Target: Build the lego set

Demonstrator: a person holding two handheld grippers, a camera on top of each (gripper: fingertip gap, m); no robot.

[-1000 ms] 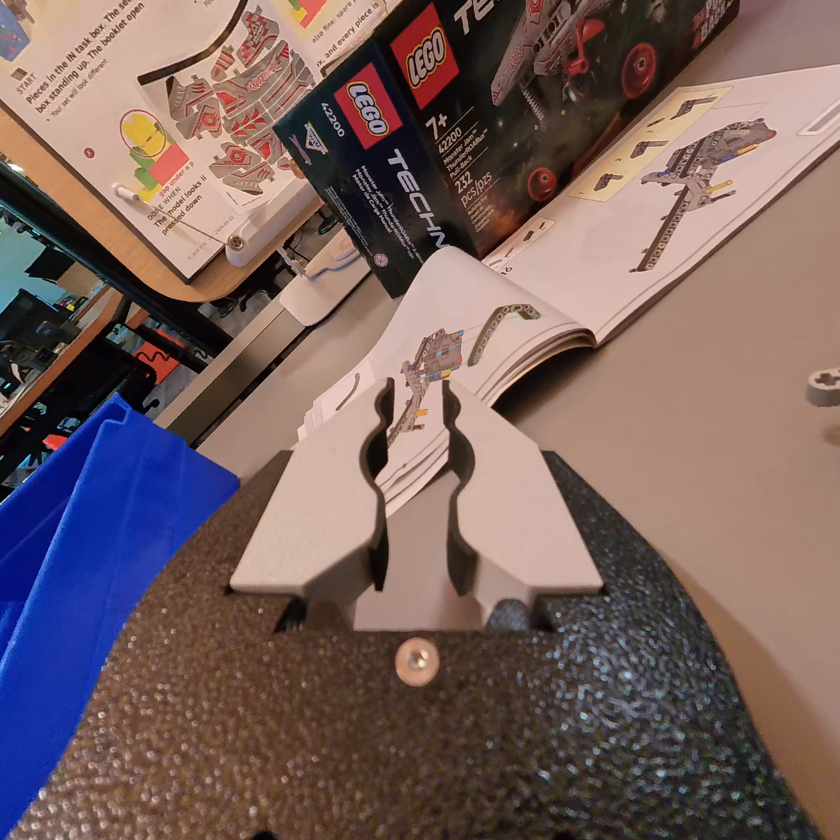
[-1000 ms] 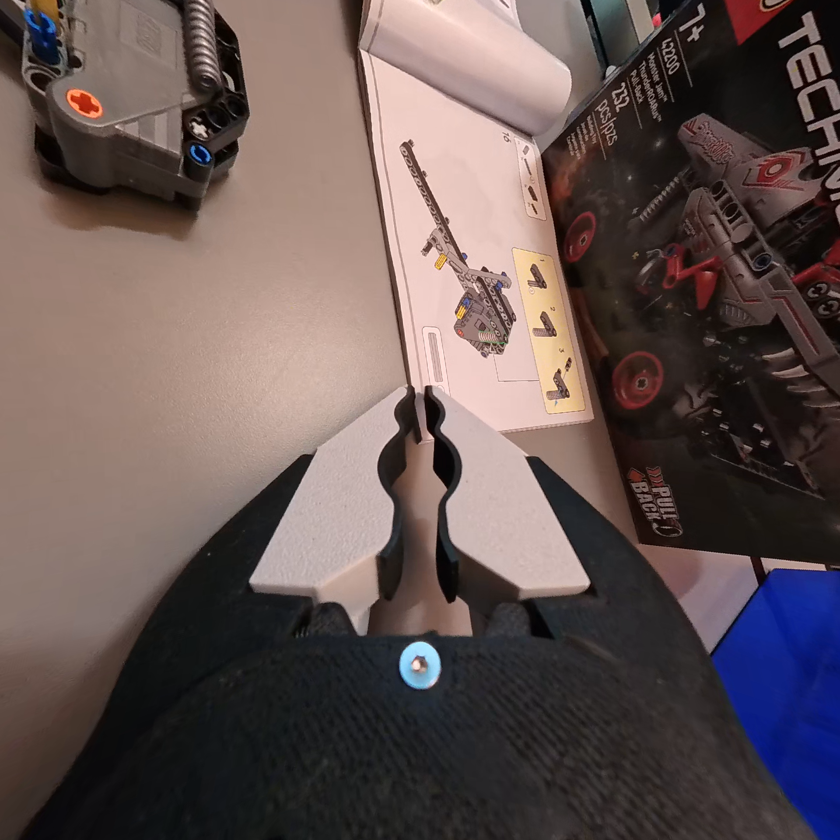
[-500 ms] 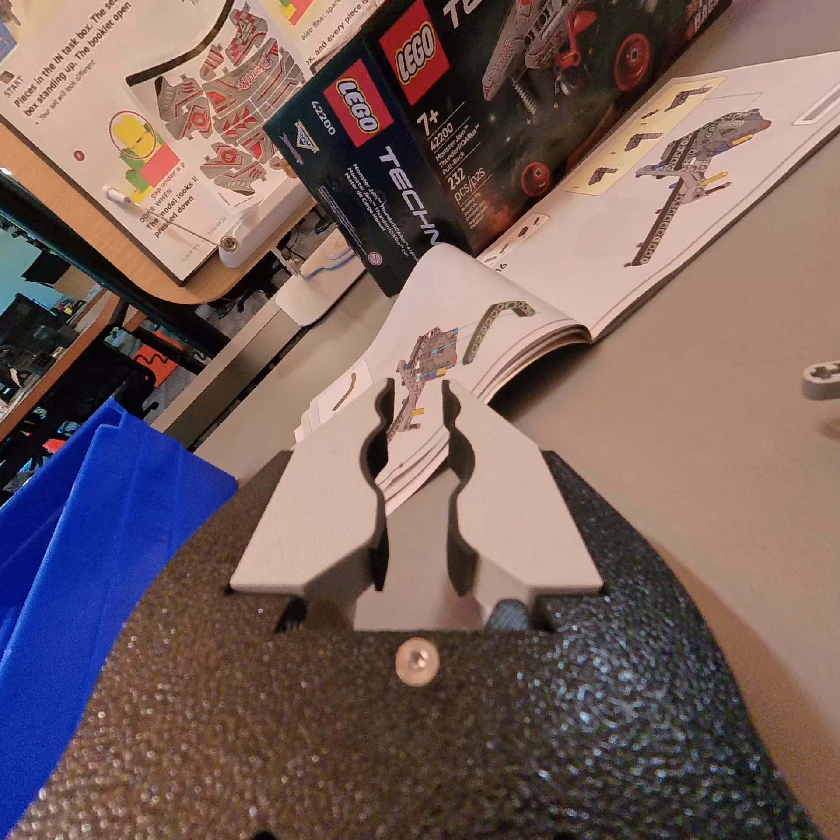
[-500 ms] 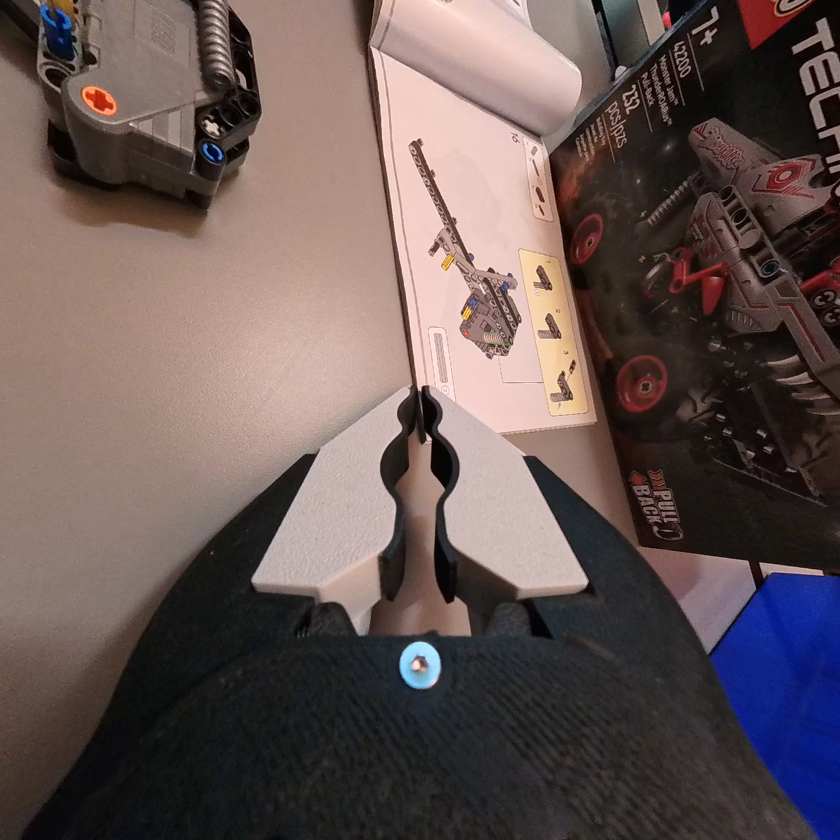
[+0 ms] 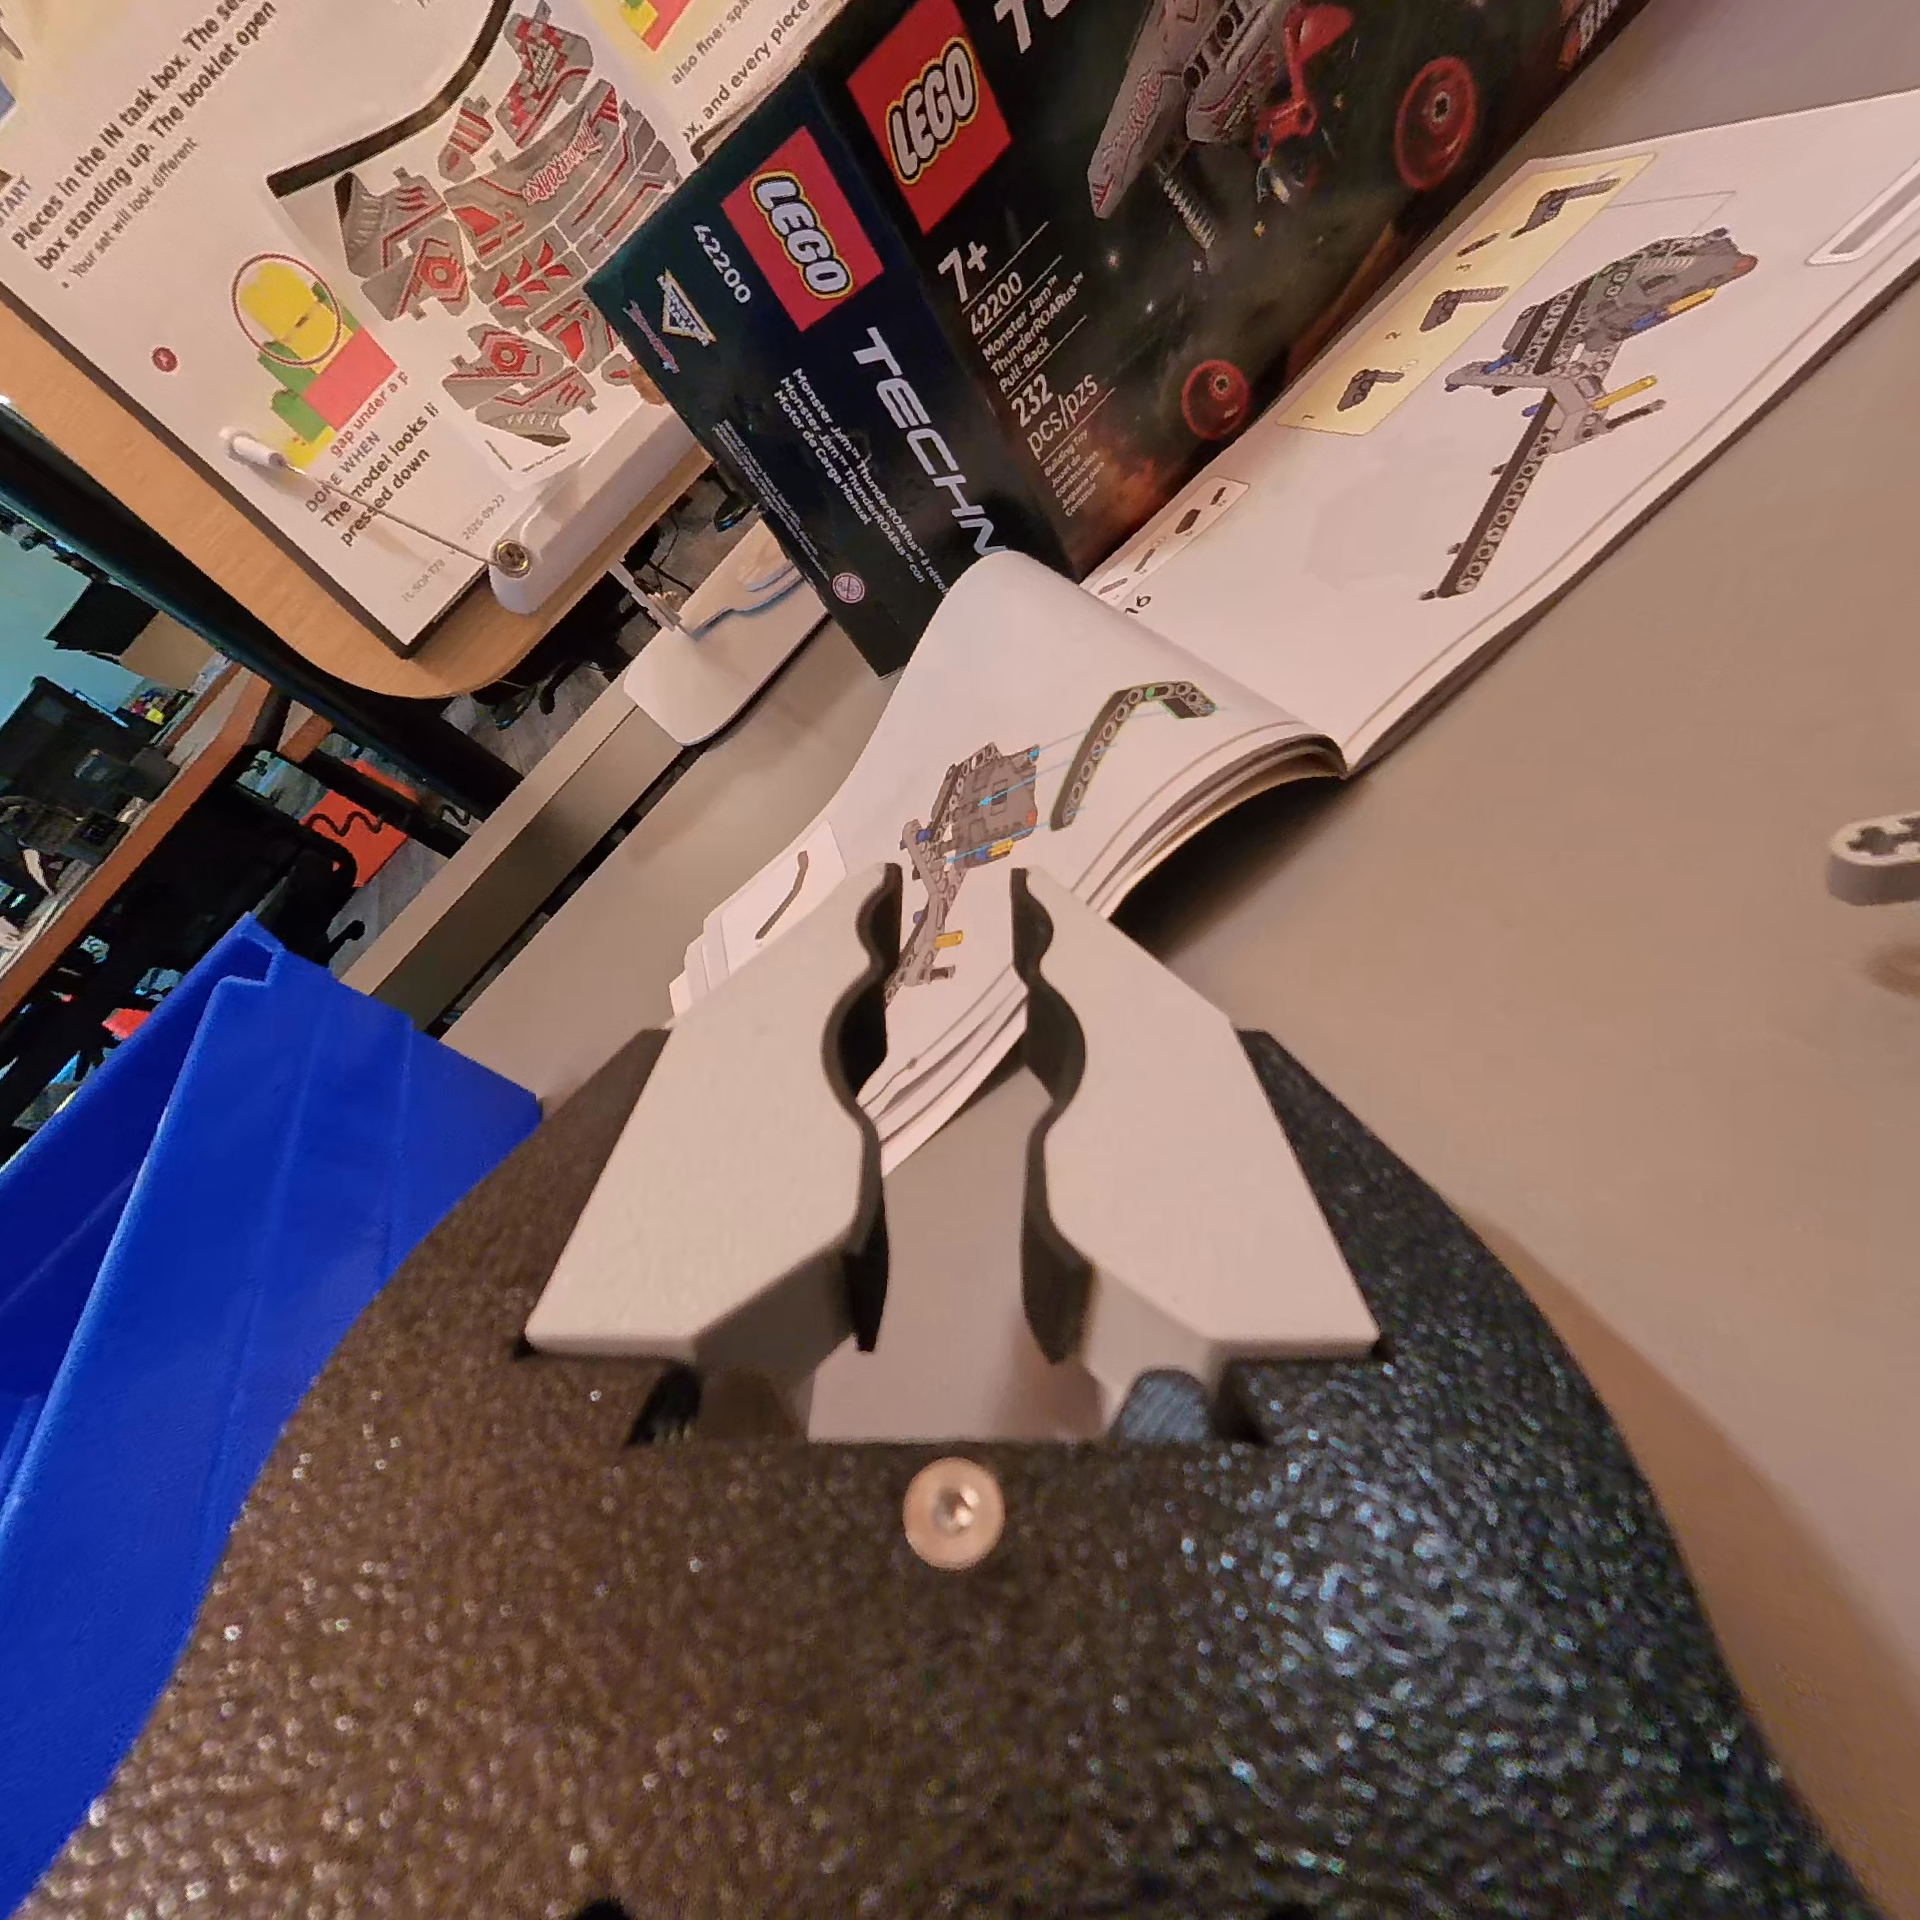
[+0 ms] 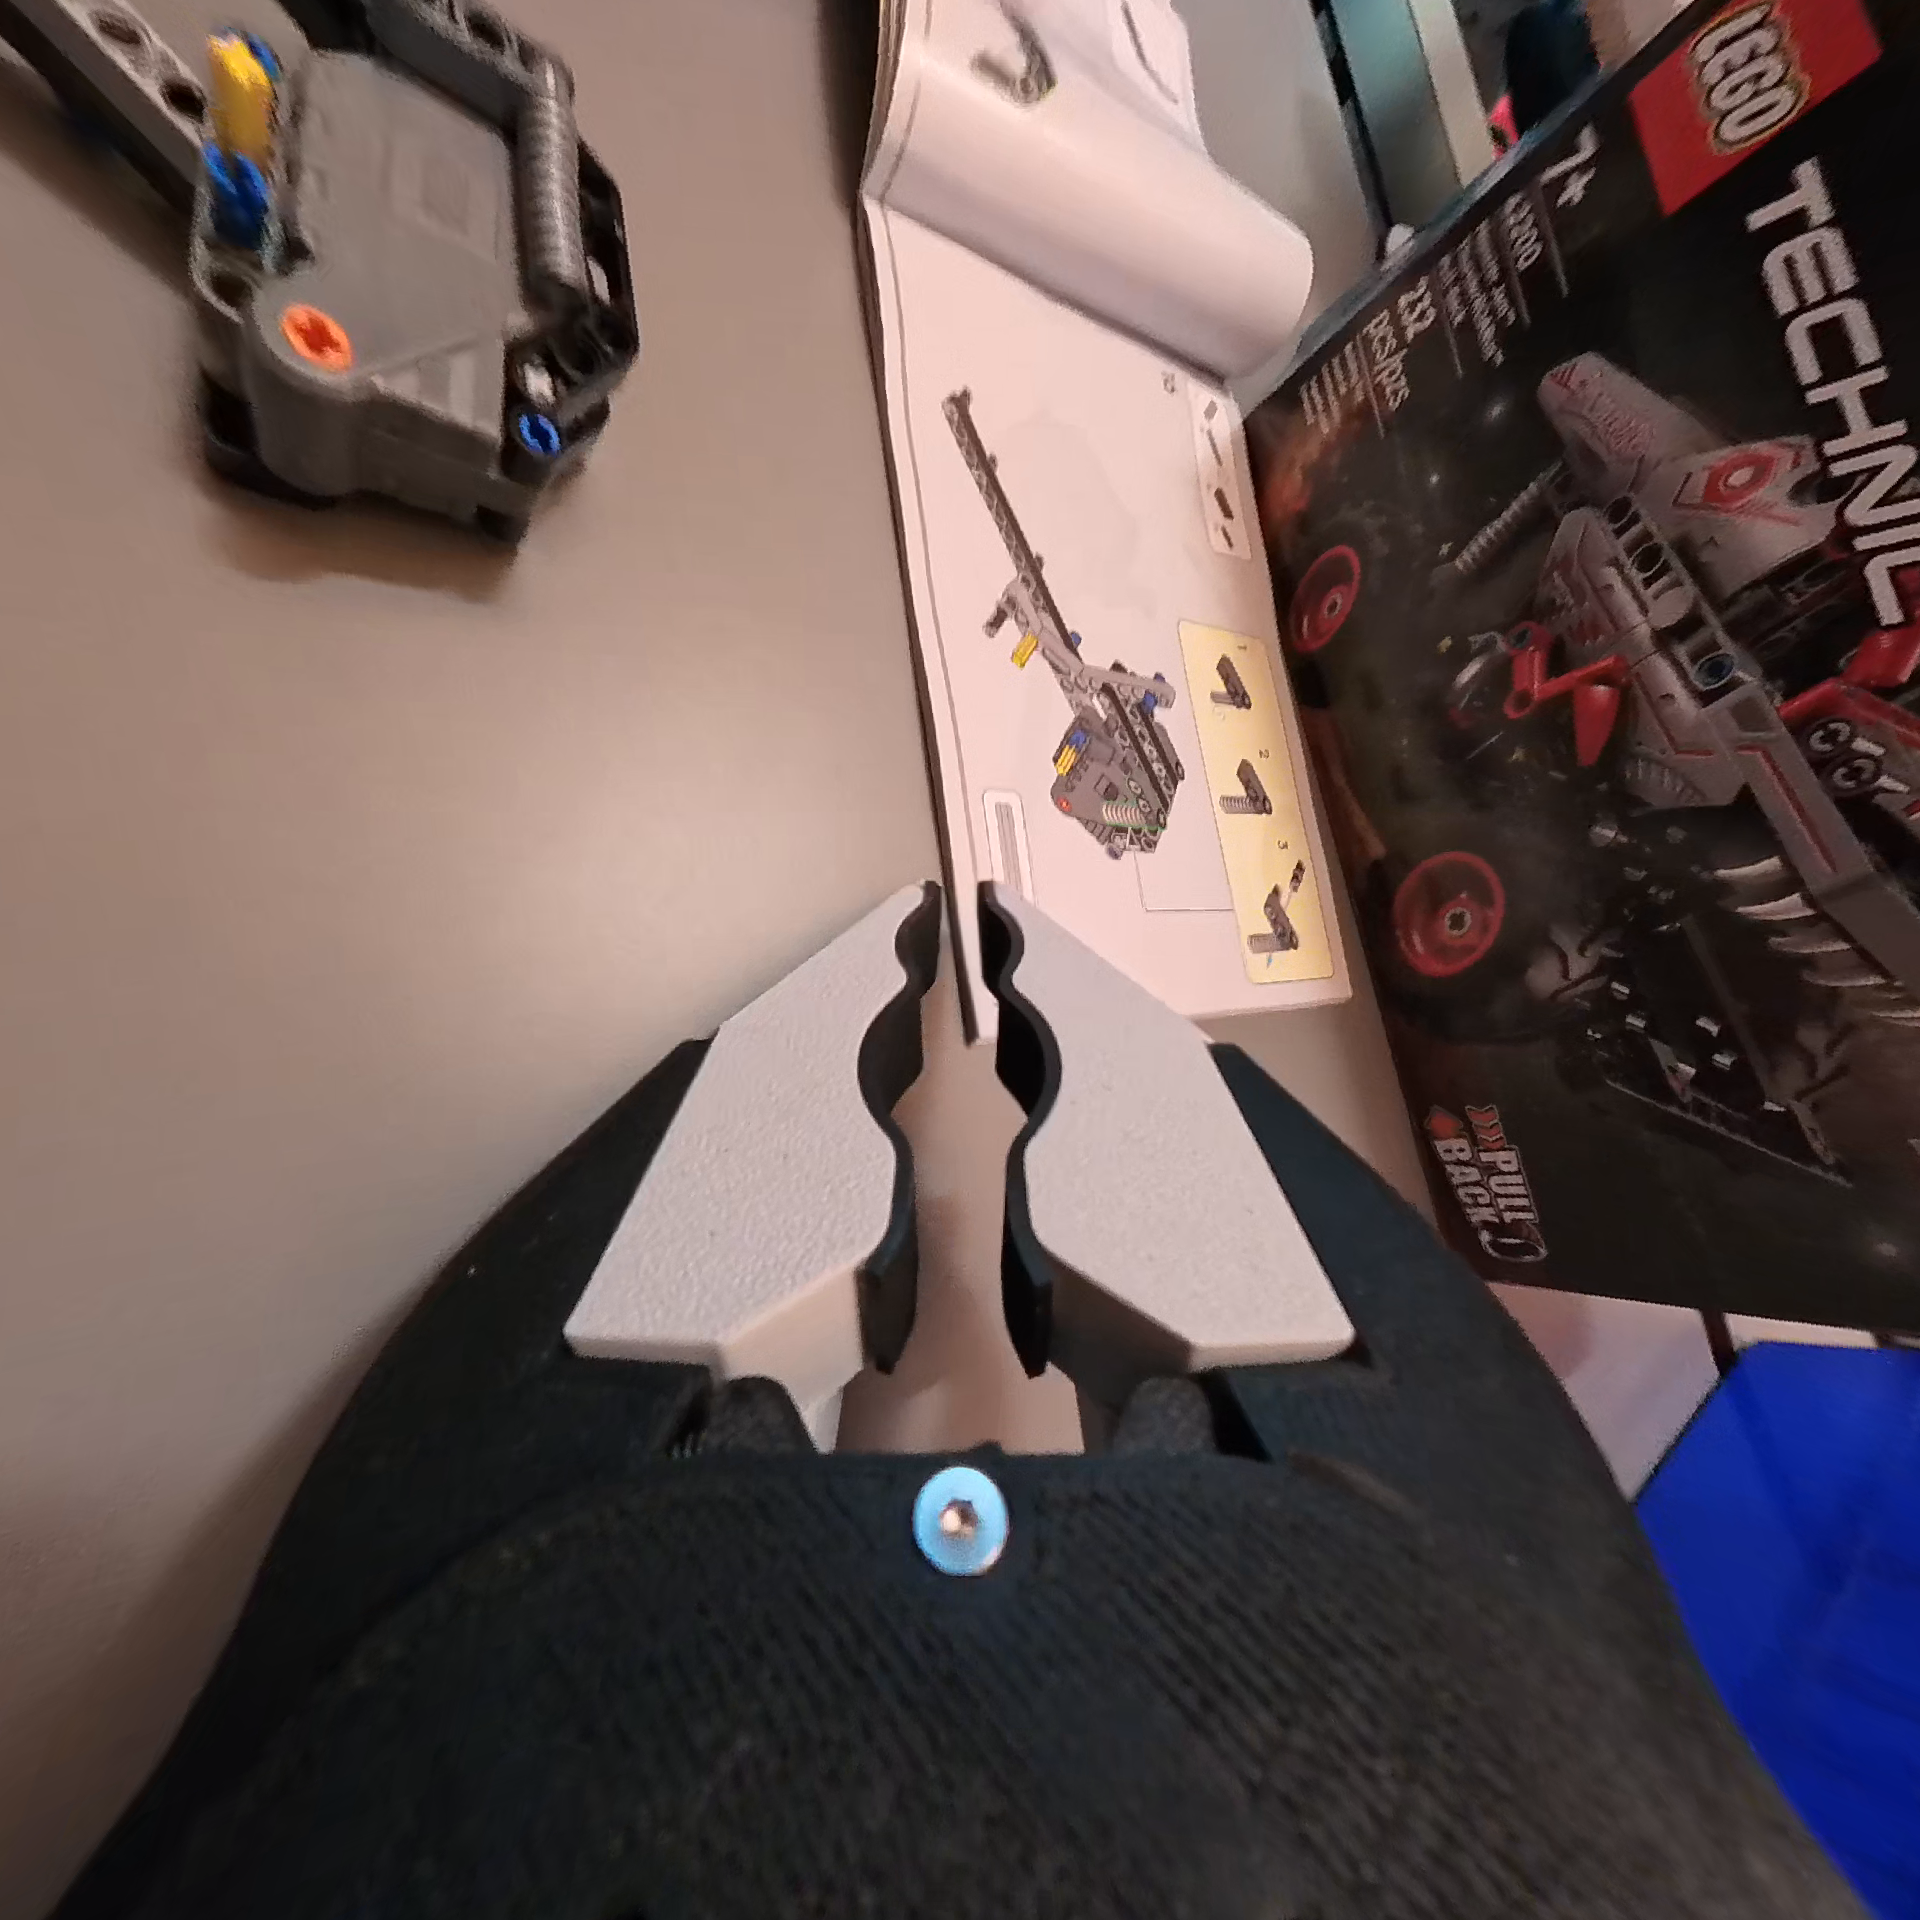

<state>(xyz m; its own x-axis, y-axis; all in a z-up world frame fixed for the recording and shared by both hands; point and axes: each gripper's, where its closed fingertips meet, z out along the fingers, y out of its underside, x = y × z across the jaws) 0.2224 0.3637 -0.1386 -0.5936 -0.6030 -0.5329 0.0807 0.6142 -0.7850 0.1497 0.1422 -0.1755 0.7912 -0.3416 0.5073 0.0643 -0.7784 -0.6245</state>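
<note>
While both tongs (image 5: 951, 883) (image 6: 961, 894) gape empty, bare table (image 6: 468, 831) lies beside the booklet (image 6: 1091, 623).

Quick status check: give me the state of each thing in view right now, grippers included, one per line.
Left gripper: open, empty.
Right gripper: fingers slightly apart, empty.
White instruction booklet: open, flat on the grey table.
Grey partly built lego assembly: resting on the table, untouched.
Black lego box: standing behind the booklet.
Small grey lego piece: loose on the table.

Left wrist view skims low along the worktop (image 5: 1558, 1039); right looks steeply down; both share the open booklet (image 5: 1091, 707) (image 6: 1091, 623) and box (image 5: 1039, 312) (image 6: 1610, 727).
</note>
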